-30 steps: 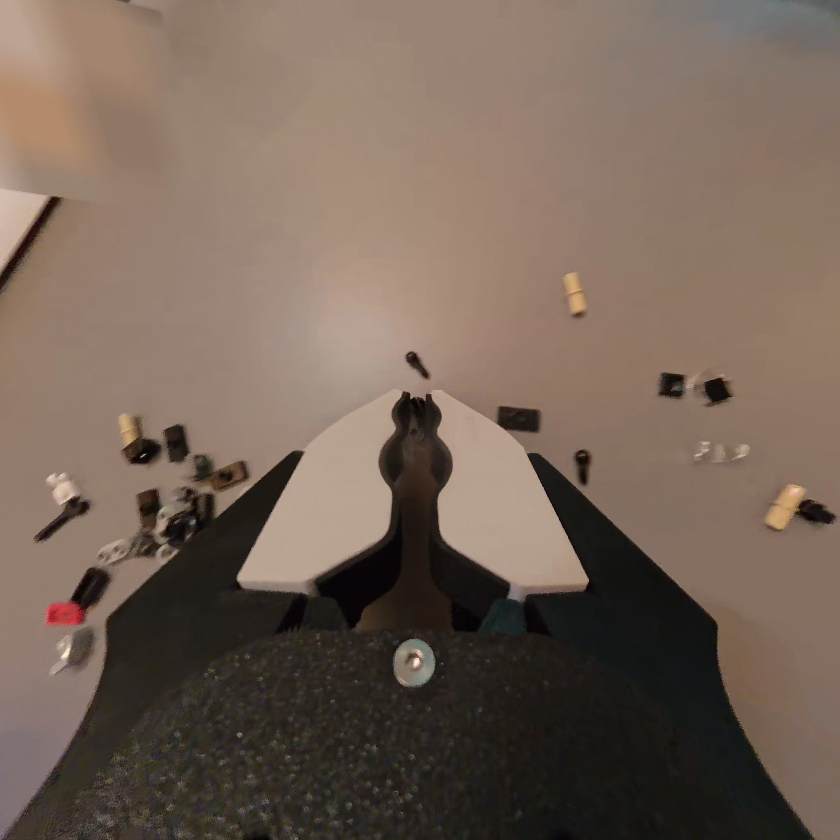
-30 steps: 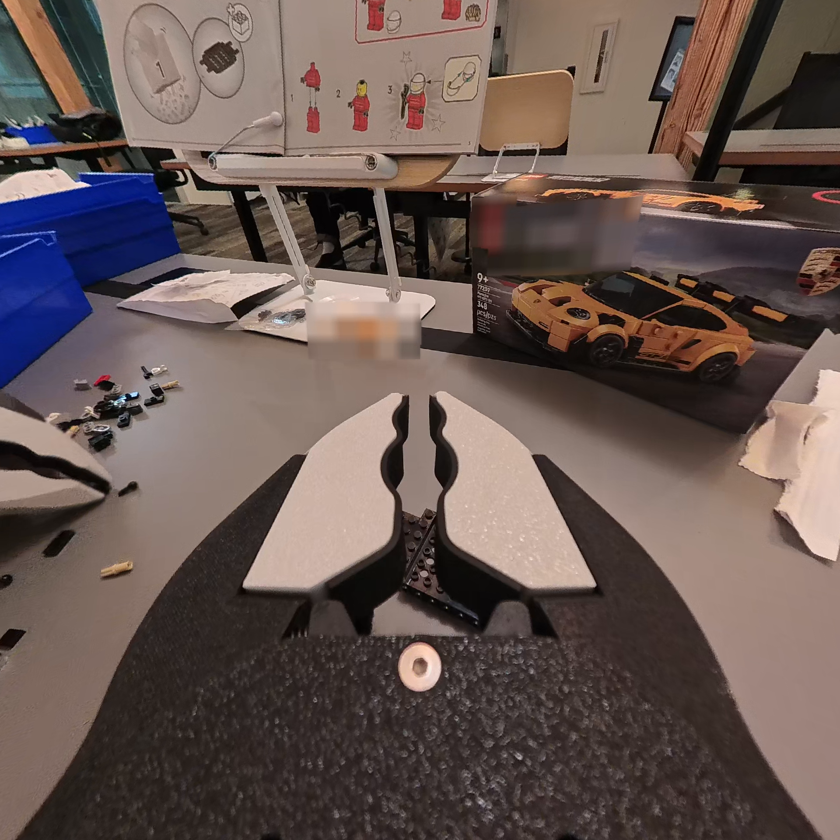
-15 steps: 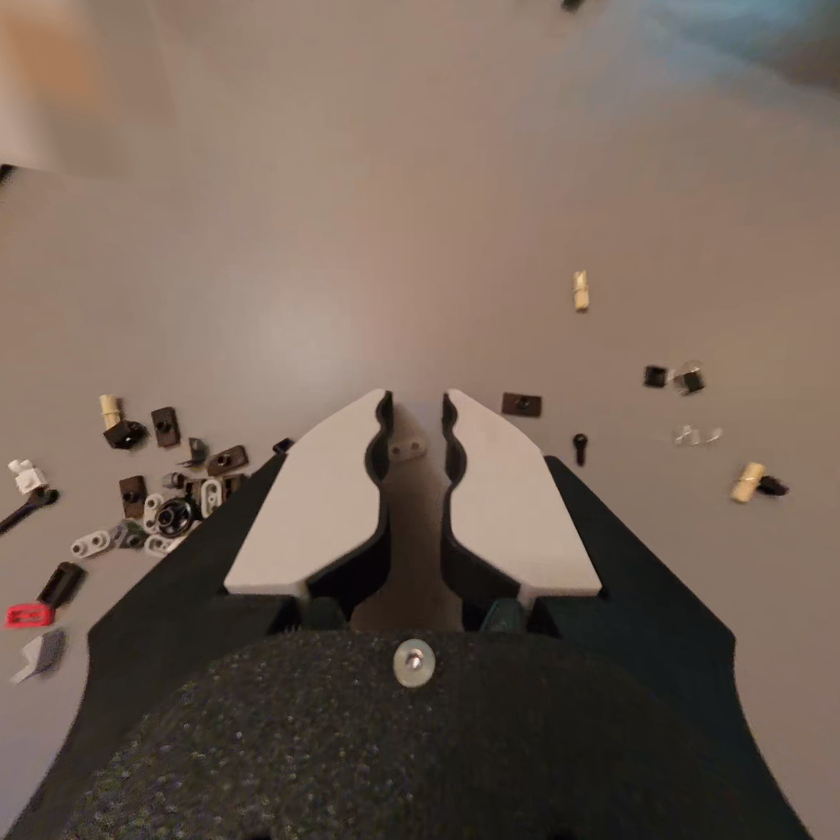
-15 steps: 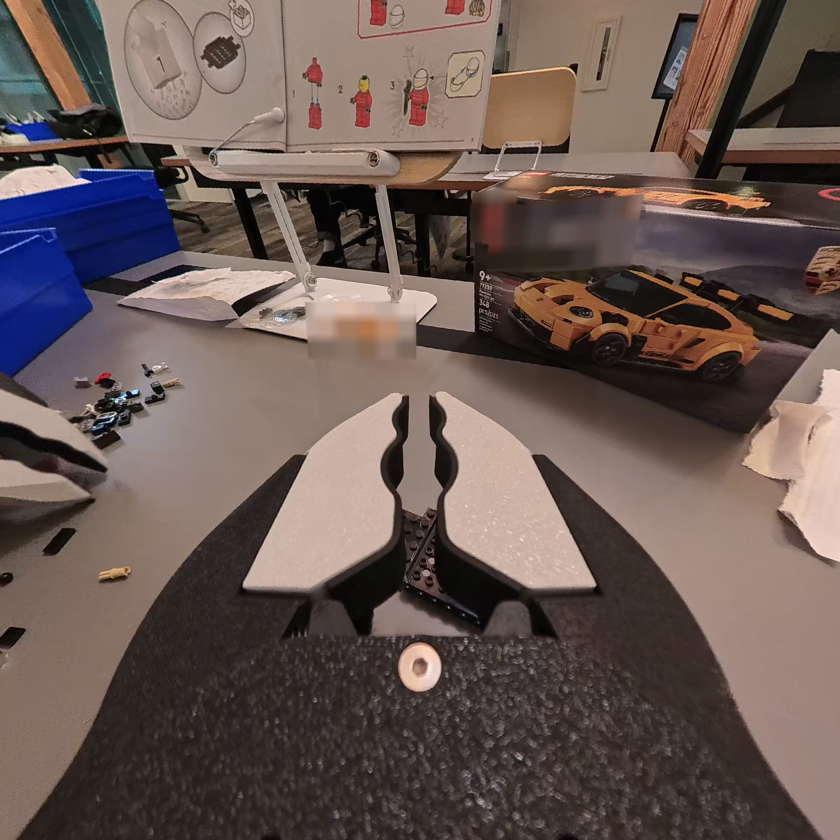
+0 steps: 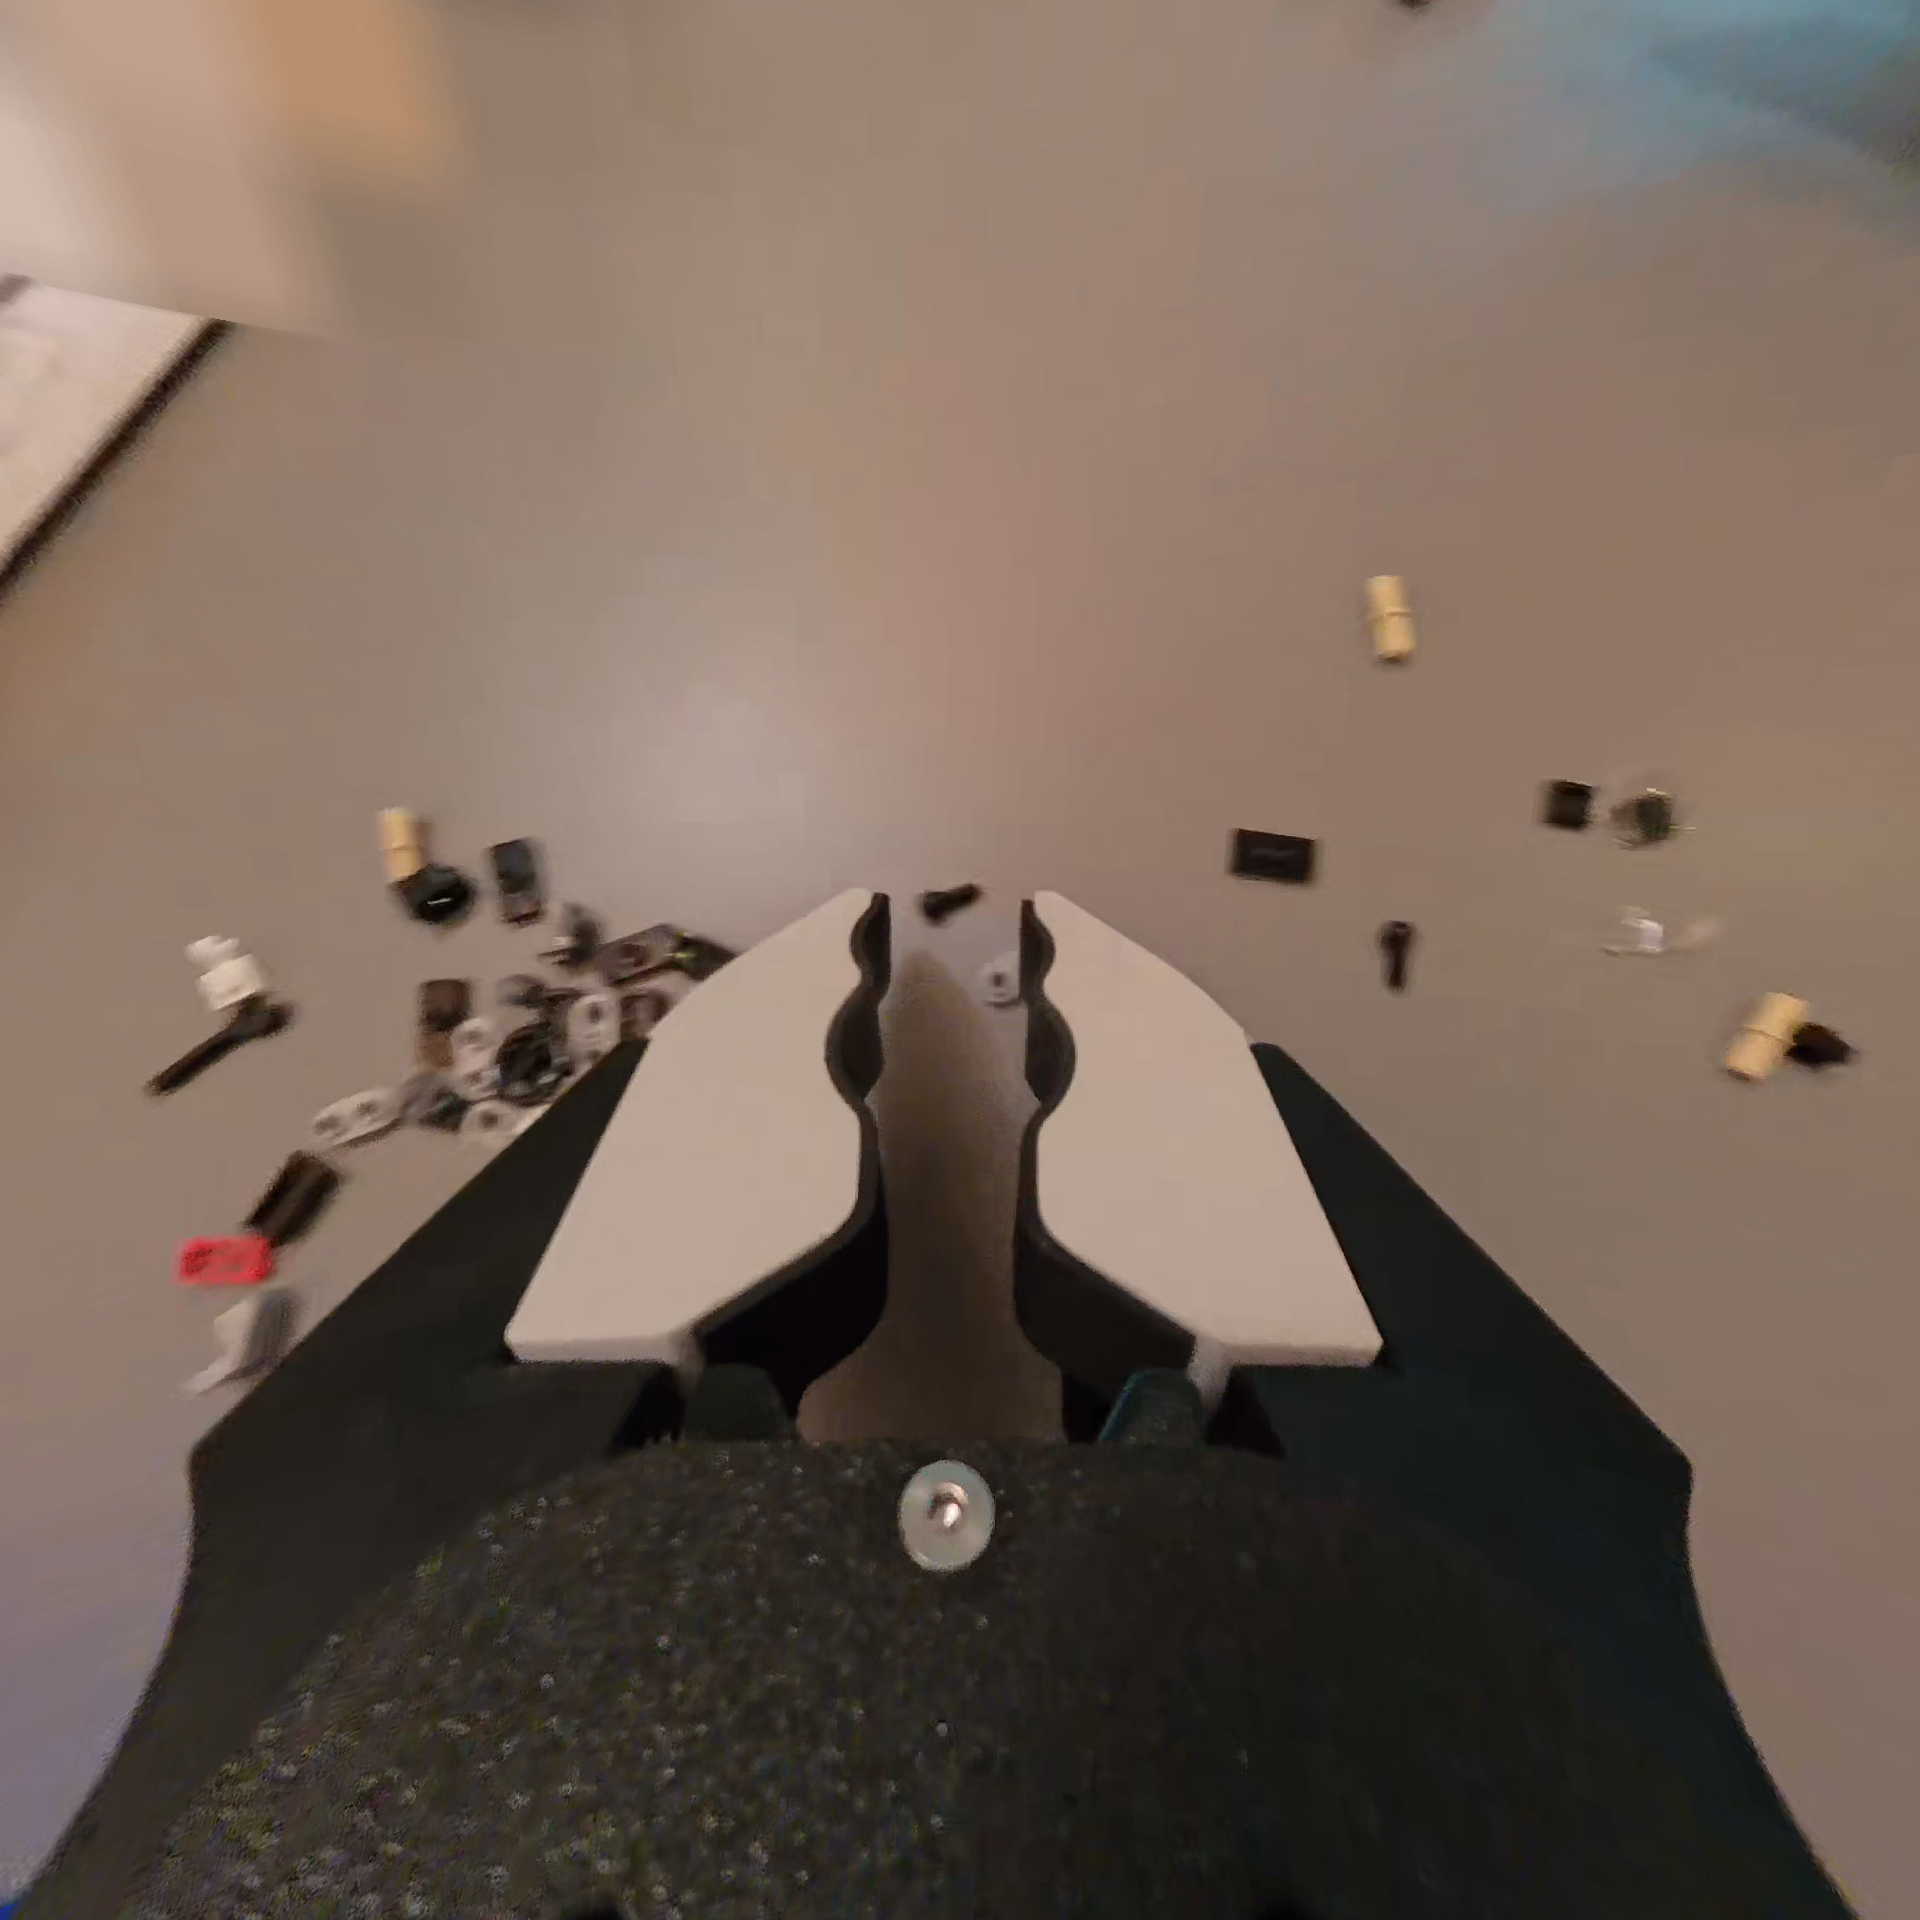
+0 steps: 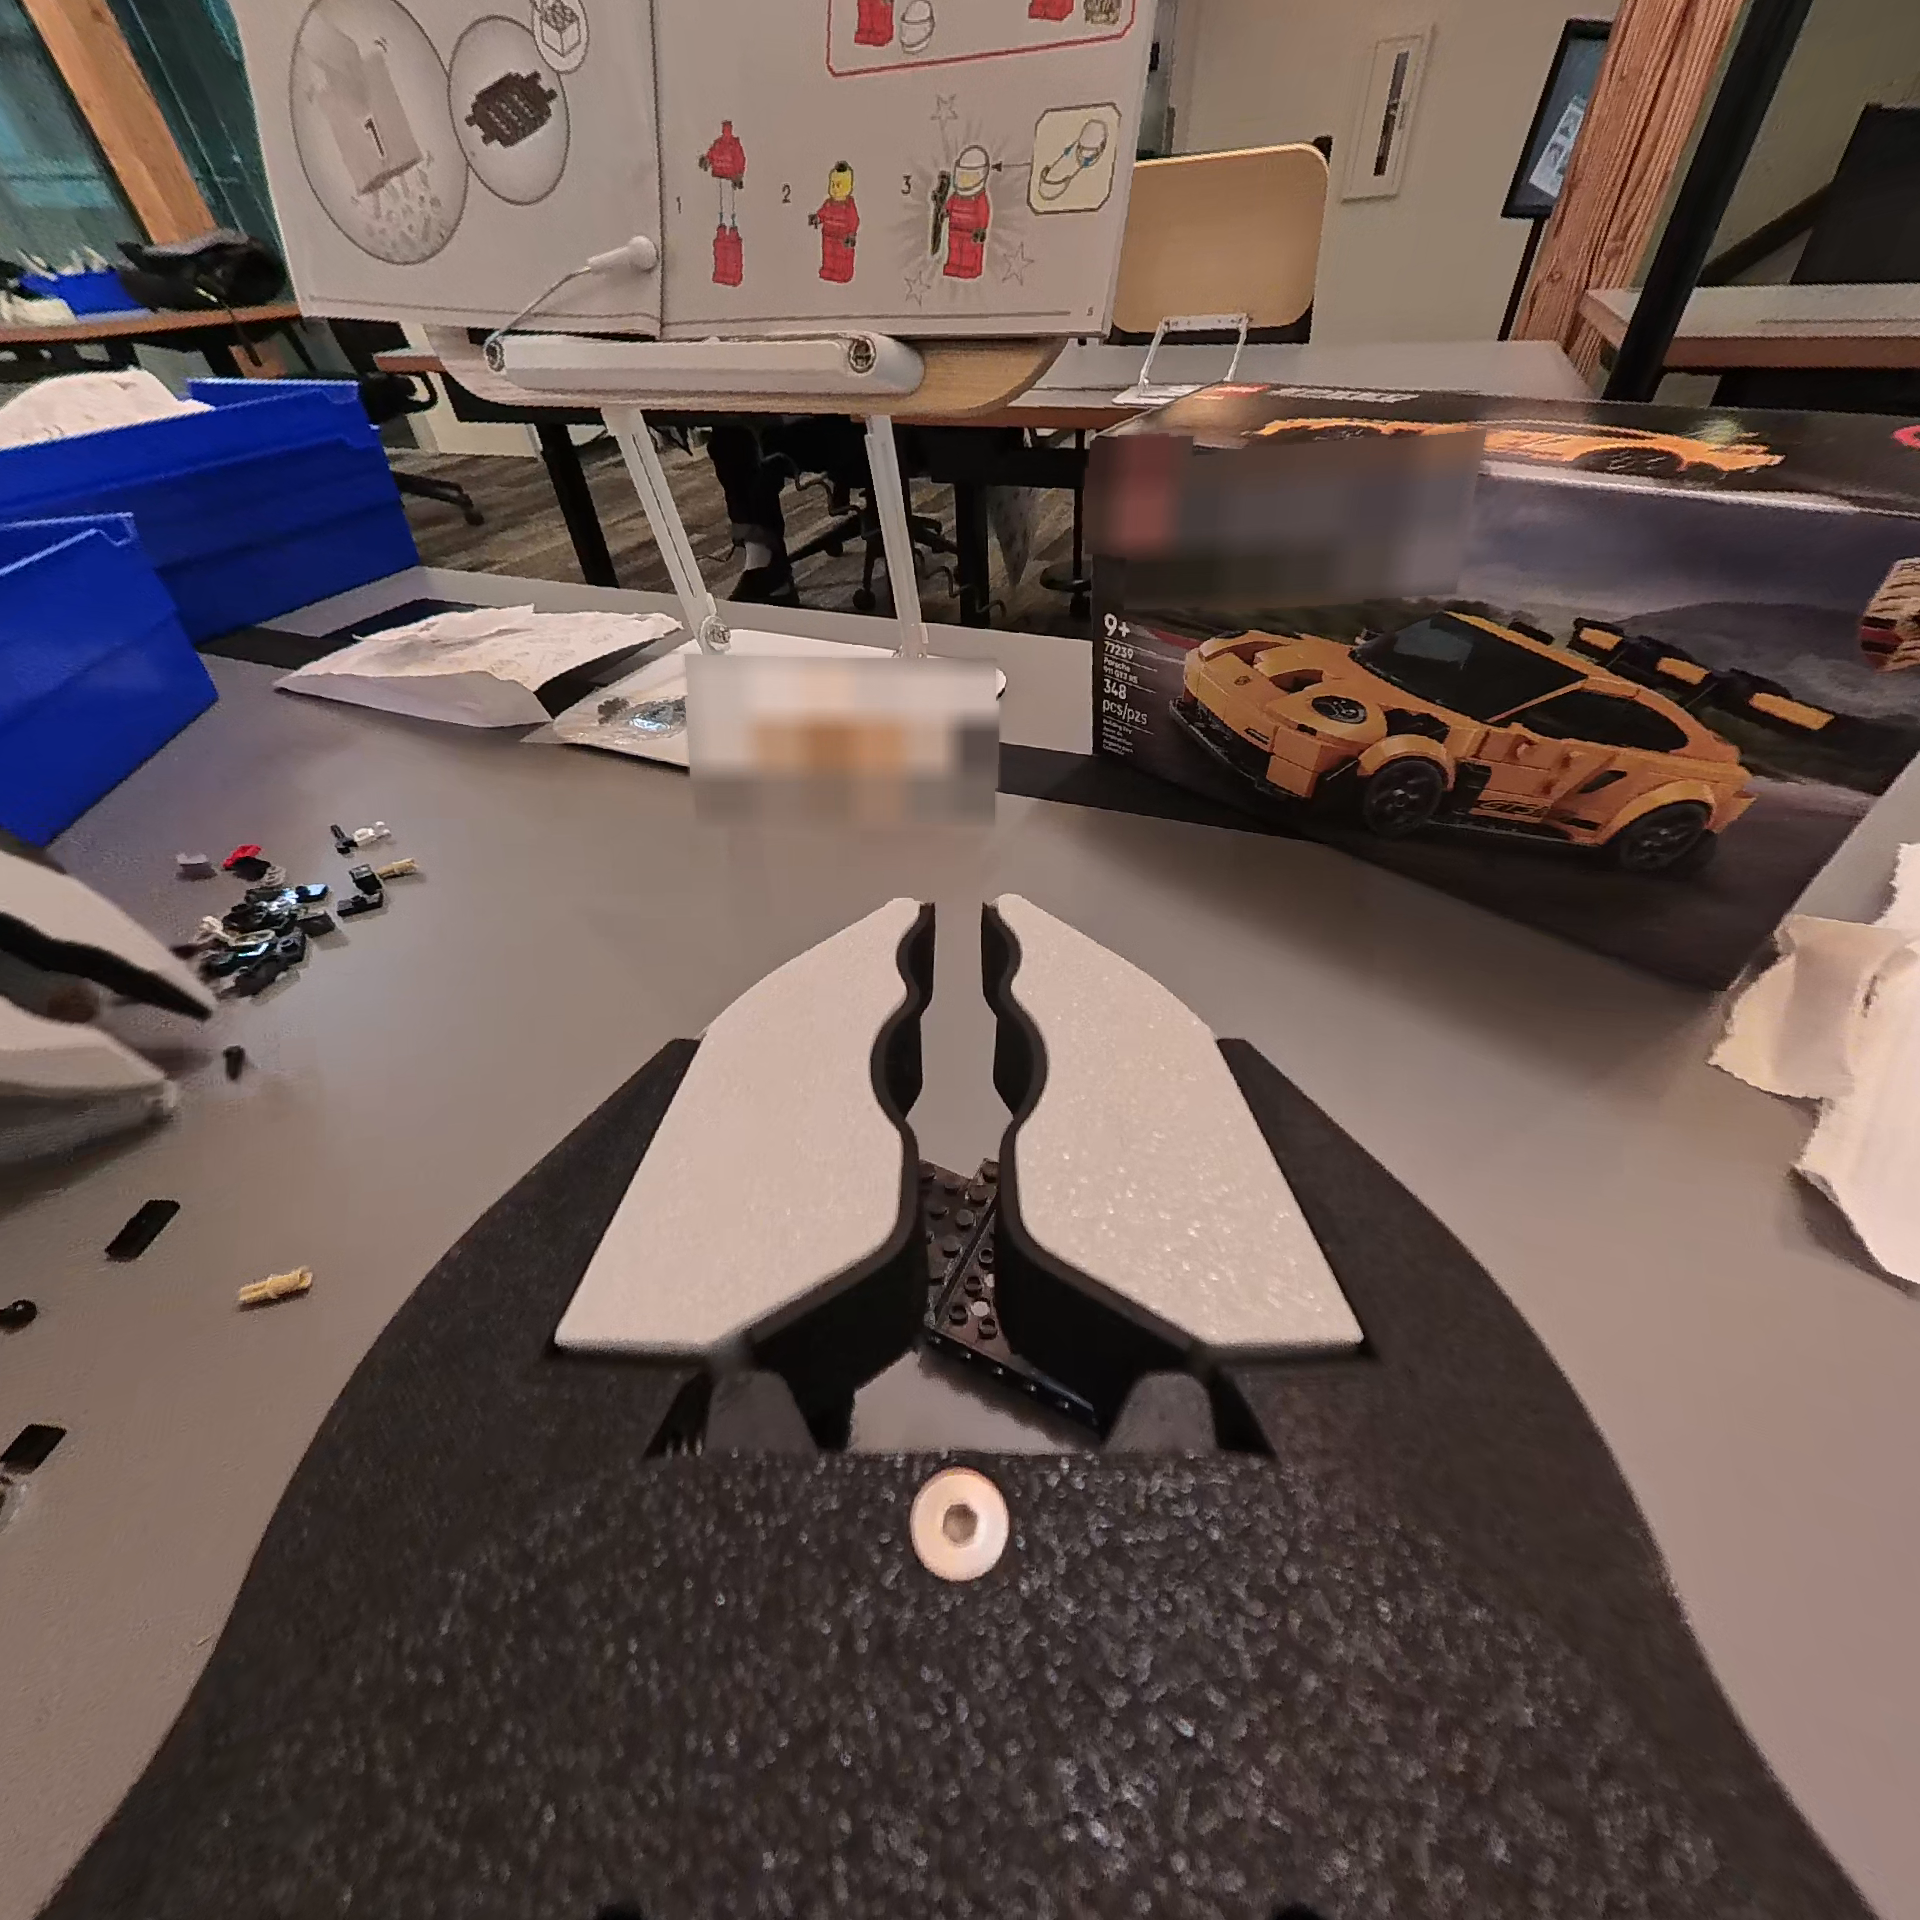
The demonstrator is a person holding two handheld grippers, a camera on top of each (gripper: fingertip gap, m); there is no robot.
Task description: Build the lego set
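Closing the empty, half-open left gripper (image 5: pixel 951 914) on the small grey plate (image 5: pixel 1000 979) by its fingertip risks flicking it or the black pin (image 5: pixel 948 900) across the bench (image 5: pixel 935 468), while the right gripper (image 6: pixel 956 914) pinches the black studded plate (image 6: pixel 961 1262) deep between its pads, mid-bench.

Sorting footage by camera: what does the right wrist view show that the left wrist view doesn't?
Right wrist view only: the right claw shut on a black studded plate, the car-picture box, blue bins.
Left wrist view only: a small white piece by the open left claw.
Both: the grey table, the pile of small pieces.
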